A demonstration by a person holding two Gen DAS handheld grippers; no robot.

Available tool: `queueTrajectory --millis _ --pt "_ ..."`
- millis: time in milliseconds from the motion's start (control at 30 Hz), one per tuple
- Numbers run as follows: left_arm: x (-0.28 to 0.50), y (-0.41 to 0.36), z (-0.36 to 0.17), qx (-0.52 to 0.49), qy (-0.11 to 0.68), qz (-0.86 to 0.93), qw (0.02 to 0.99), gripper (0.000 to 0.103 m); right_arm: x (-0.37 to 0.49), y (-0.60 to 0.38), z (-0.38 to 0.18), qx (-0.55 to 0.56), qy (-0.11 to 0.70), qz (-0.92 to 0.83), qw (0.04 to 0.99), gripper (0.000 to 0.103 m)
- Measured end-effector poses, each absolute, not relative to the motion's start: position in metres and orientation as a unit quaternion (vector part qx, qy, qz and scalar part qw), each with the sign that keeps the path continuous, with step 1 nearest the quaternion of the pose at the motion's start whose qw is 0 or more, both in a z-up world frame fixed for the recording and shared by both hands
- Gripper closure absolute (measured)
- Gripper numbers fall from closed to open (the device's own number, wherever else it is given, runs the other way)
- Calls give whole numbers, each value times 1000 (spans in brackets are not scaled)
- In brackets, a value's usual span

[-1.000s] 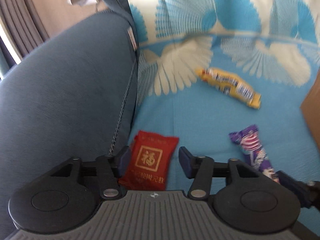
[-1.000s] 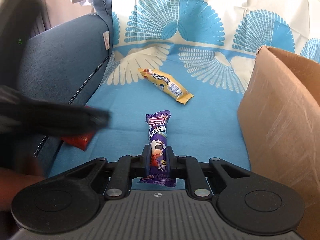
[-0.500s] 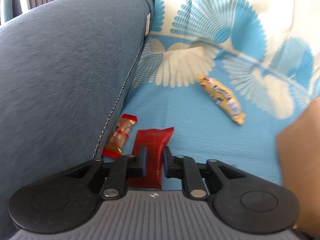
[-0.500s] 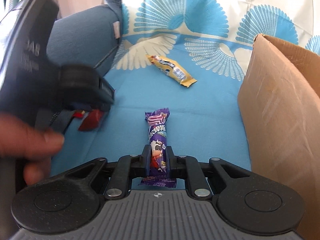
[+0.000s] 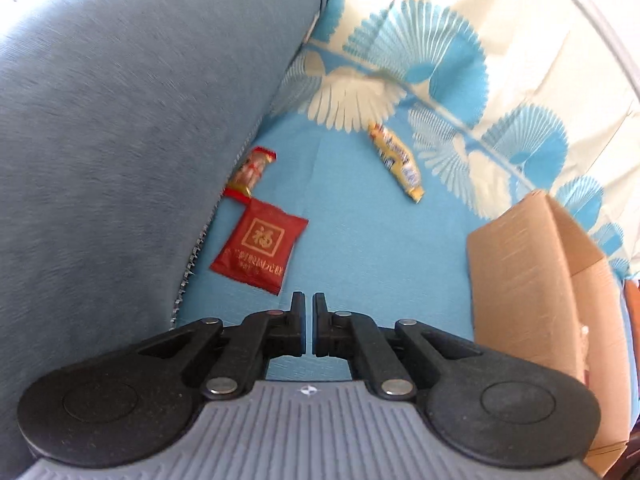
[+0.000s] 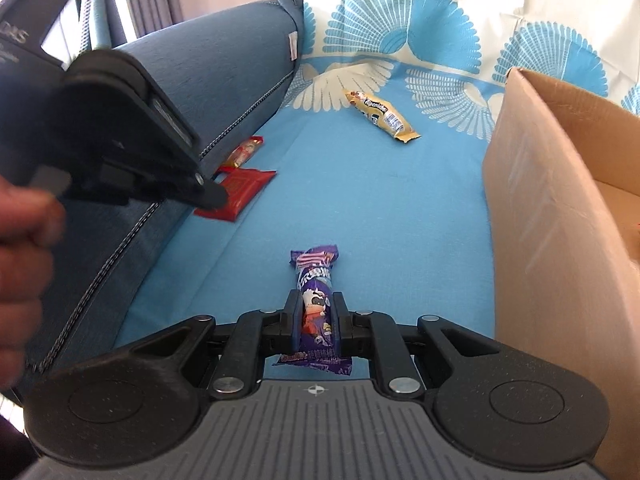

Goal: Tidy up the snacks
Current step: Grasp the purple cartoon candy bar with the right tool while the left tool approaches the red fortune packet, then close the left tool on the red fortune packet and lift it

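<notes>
Right gripper clamps purple snack bar; cardboard box sits to its right. Left gripper is closed on nothing, red packet lying just ahead-left.

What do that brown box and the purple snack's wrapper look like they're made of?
The brown box looks like plain corrugated cardboard: matte tan walls with faint ribbing and a raw cut rim. The purple snack seems wrapped in thin glossy plastic film, printed, with crimped ends.
</notes>
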State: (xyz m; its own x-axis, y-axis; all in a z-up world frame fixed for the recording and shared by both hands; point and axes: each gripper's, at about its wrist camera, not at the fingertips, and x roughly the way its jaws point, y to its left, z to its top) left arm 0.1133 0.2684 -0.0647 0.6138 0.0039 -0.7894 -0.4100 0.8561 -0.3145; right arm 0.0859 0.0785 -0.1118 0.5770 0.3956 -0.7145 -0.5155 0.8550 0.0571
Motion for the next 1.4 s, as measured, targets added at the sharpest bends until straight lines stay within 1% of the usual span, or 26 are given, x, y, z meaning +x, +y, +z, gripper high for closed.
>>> queueTrajectory --millis 33,67,100,267,300,333,367,400,433,567,667,733,833,900,933,967,1000,1067,1100,1133,1200,1267,1300,1400 --pt "113 269 -64 -240 420 120 867 90 84 78 -112 -80 382 257 884 88" --pt "113 269 -64 -236 418 123 868 86 82 76 -113 -79 384 257 883 88" --pt "114 269 -63 -230 417 128 870 84 82 75 -113 -78 386 258 883 88" --pt "126 263 -60 -202 400 142 883 64 88 72 -114 -62 402 254 878 86" --pt "131 261 -61 -194 398 145 885 62 89 72 -116 -61 408 251 876 82" --pt "136 259 -62 -185 397 148 887 58 91 74 -118 -61 413 248 874 80" --pt "142 257 -63 -172 396 156 888 52 92 76 -121 -62 419 246 872 74" --pt "148 254 -65 -152 398 167 889 49 94 78 -124 -62 426 245 869 73" --pt "155 252 -67 -135 402 175 889 48 95 81 -126 -63 432 244 866 73" --pt "179 249 -82 -86 431 211 873 47 98 89 -134 -66 444 236 862 73" --pt "193 255 -94 -89 448 228 860 43 99 95 -134 -71 441 237 863 73" --pt "202 259 -103 -99 458 235 852 42 100 95 -135 -71 441 238 862 73" --pt "208 267 -111 -120 460 241 846 42 99 95 -135 -73 441 239 862 73" --pt "209 270 -112 -132 456 240 847 45 100 94 -135 -72 442 240 861 73" --pt "209 271 -111 -133 456 239 847 51 101 93 -135 -71 442 240 861 73" --pt "208 271 -110 -131 455 239 848 62 101 93 -135 -70 442 240 861 73" --pt "206 271 -107 -128 452 237 850 65 100 93 -135 -70 442 239 862 73" --pt "204 268 -103 -118 447 230 856 78 100 94 -136 -73 440 239 862 73" --pt "202 266 -100 -109 444 228 860 79 100 94 -135 -73 439 239 863 73" --pt "200 265 -98 -103 441 226 862 84 100 94 -135 -72 438 239 864 74" --pt "196 263 -93 -100 437 220 866 89 99 92 -135 -67 437 238 865 79" --pt "191 262 -88 -93 431 219 870 95 98 90 -134 -63 436 234 867 81" --pt "187 260 -83 -92 426 218 873 96 98 89 -133 -61 434 233 868 82" --pt "174 258 -71 -102 409 207 883 97 97 86 -130 -55 427 233 872 83"
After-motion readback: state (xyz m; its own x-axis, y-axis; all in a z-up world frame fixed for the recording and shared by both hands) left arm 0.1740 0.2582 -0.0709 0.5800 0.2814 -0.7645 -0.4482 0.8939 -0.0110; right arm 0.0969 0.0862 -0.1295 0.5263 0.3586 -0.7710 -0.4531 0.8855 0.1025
